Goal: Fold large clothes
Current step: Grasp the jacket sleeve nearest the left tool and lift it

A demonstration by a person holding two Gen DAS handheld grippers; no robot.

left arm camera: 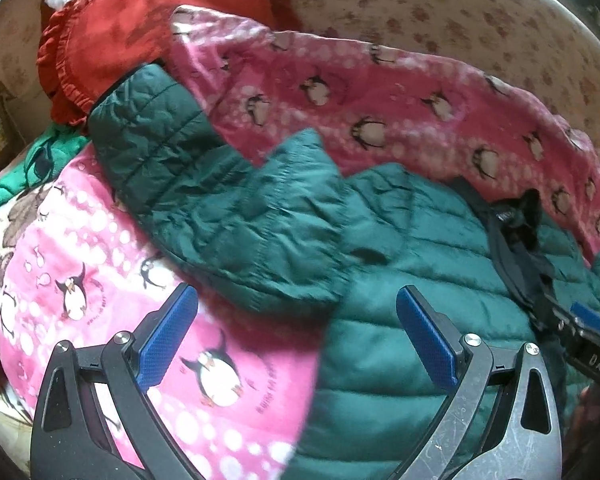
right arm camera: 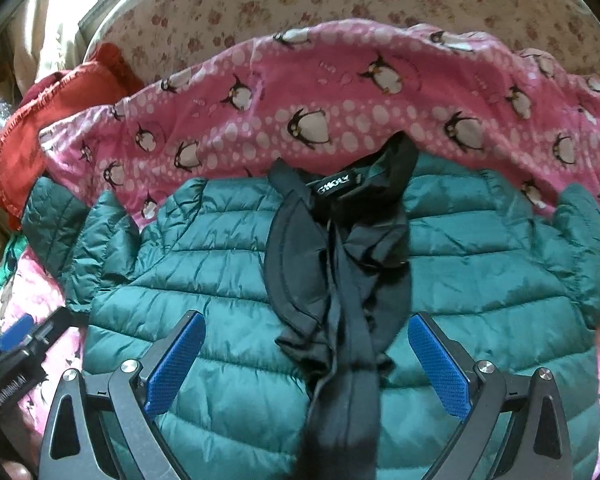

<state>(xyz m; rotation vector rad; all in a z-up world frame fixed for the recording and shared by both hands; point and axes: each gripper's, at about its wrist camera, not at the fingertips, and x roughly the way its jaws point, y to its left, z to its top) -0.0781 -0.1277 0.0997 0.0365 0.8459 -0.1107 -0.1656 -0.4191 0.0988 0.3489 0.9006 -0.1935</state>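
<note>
A dark green quilted puffer jacket (right arm camera: 228, 264) lies spread on a pink penguin blanket (right arm camera: 340, 92), front up, with its black lining and collar (right arm camera: 340, 248) open down the middle. Its left sleeve (left arm camera: 204, 200) lies bent across the blanket in the left wrist view. My left gripper (left arm camera: 296, 300) is open and empty, hovering over the sleeve's lower edge and the jacket body (left arm camera: 420, 280). My right gripper (right arm camera: 304, 324) is open and empty above the jacket's middle, straddling the black lining. The right gripper also shows at the right edge of the left wrist view (left arm camera: 580, 320).
A red ruffled cushion (left arm camera: 140, 36) lies at the back left on the blanket. A floral-patterned sofa back (right arm camera: 300, 4) rises behind. A bright green garment (left arm camera: 36, 168) peeks out at the left. The pink blanket (left arm camera: 80, 260) shows left of the jacket.
</note>
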